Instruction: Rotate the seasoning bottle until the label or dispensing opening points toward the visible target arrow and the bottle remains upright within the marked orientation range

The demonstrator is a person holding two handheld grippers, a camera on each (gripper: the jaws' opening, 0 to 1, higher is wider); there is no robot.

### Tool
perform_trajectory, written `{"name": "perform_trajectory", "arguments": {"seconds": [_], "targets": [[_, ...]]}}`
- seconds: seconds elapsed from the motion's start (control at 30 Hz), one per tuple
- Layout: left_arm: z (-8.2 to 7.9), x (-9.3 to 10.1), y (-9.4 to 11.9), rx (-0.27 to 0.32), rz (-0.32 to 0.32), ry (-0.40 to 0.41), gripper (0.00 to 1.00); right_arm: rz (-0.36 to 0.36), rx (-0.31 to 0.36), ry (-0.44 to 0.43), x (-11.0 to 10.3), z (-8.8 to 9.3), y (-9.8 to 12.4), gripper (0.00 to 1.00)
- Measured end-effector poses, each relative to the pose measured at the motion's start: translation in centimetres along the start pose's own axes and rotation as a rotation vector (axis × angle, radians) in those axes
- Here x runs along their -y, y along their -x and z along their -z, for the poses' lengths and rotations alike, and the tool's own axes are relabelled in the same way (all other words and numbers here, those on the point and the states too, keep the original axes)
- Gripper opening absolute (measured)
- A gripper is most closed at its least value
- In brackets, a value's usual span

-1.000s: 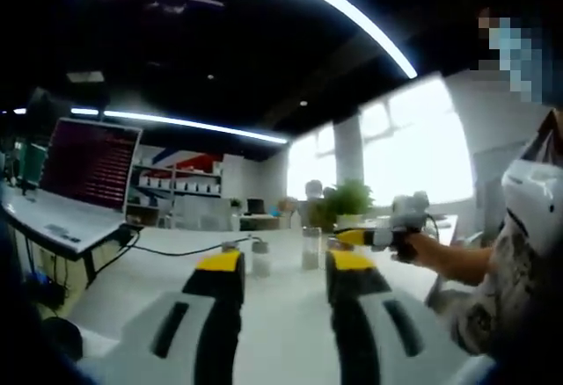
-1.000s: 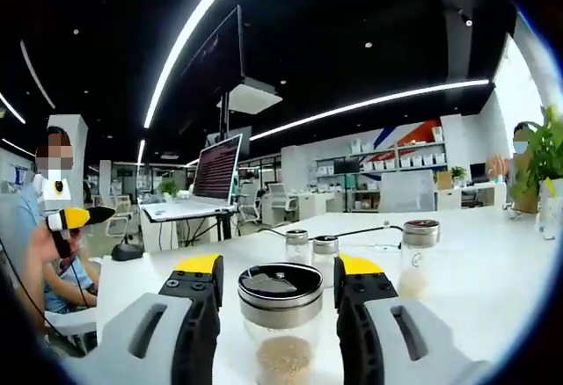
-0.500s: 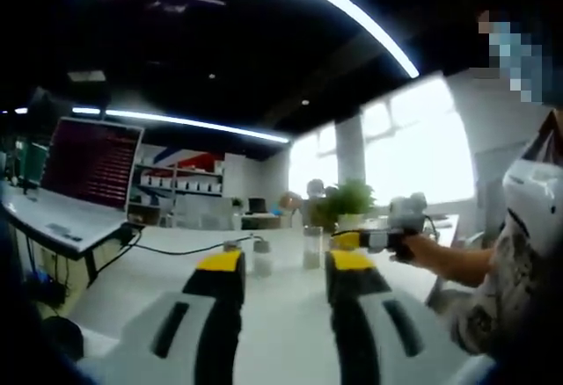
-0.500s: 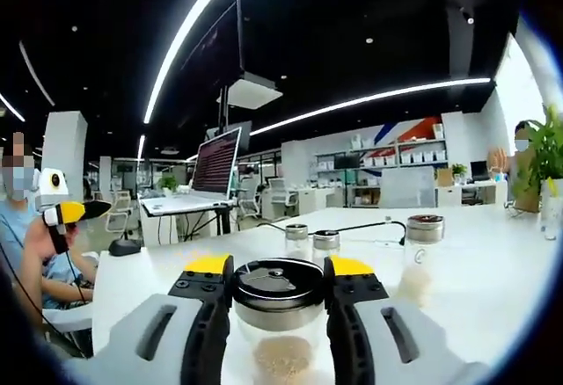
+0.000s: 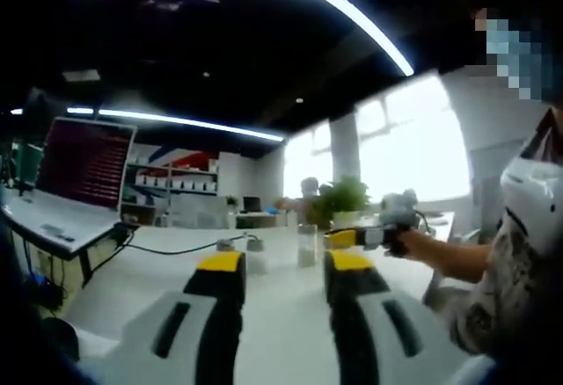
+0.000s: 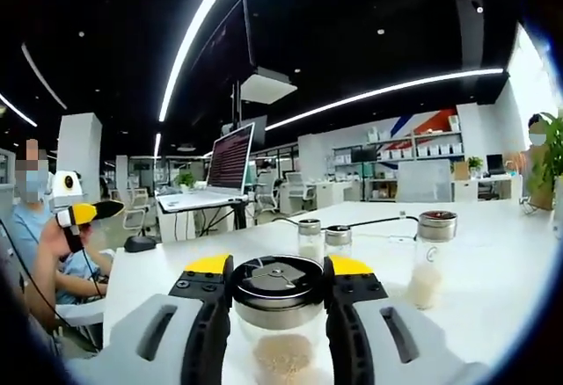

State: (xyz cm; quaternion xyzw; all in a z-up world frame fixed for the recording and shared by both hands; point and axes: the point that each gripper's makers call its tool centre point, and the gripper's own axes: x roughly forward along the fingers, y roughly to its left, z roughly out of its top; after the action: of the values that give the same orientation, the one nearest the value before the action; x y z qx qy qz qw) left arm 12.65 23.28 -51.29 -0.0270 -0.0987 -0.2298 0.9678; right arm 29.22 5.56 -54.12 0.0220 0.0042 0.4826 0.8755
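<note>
Now, in the left gripper view, the left claw (image 5: 274, 266) stands with its two yellow-tipped jaws apart and nothing between them, above the white table (image 5: 141, 271). Far across the table the right claw (image 5: 345, 238) is seen at the right, held by a person's hand (image 5: 406, 237). A few small glass jars (image 5: 307, 244) stand near it, too blurred to tell which one it grips. An open laptop with a dark red screen (image 5: 84, 163) stands at the far left.

In the right gripper view, the right claw (image 6: 276, 272) is closed narrowly on the clear glass seasoning bottle with the dark round lid (image 6: 277, 290); both jaws touch the lid's sides. The bottle looks upright and holds pale grains at the bottom. Beyond it stand two small jars with metal lids (image 6: 324, 239) and, to the right, a taller jar with pale powder (image 6: 431, 257).

I see no arrow or marks, so the turn may stop at a wrong angle. Because the grip is high, near the lid, the bottle may tip when the hand rolls, or the lid alone may turn while the glass stays. A wide swing could also reach the taller jar nearby.
</note>
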Motion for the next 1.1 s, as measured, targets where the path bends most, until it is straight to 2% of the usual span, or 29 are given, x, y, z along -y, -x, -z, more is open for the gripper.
{"name": "perform_trajectory", "arguments": {"seconds": [0.3,0.57,0.8,1.1], "targets": [[0.03,0.02,-0.05,-0.002,-0.001,0.002,0.38,-0.053,-0.003,-0.009,-0.58,0.06,0.06,0.40],[-0.06,0.27,-0.16,0.006,0.015,0.007,0.38,-0.112,-0.040,-0.009,-0.84,0.24,0.10,0.40],[-0.15,0.20,-0.13,0.007,0.017,0.011,0.38,-0.186,-0.053,-0.018,-0.95,0.26,0.11,0.40],[-0.41,0.43,-0.11,0.013,0.028,0.007,0.38,-0.258,-0.031,-0.030,-1.10,0.16,0.12,0.40]]}}
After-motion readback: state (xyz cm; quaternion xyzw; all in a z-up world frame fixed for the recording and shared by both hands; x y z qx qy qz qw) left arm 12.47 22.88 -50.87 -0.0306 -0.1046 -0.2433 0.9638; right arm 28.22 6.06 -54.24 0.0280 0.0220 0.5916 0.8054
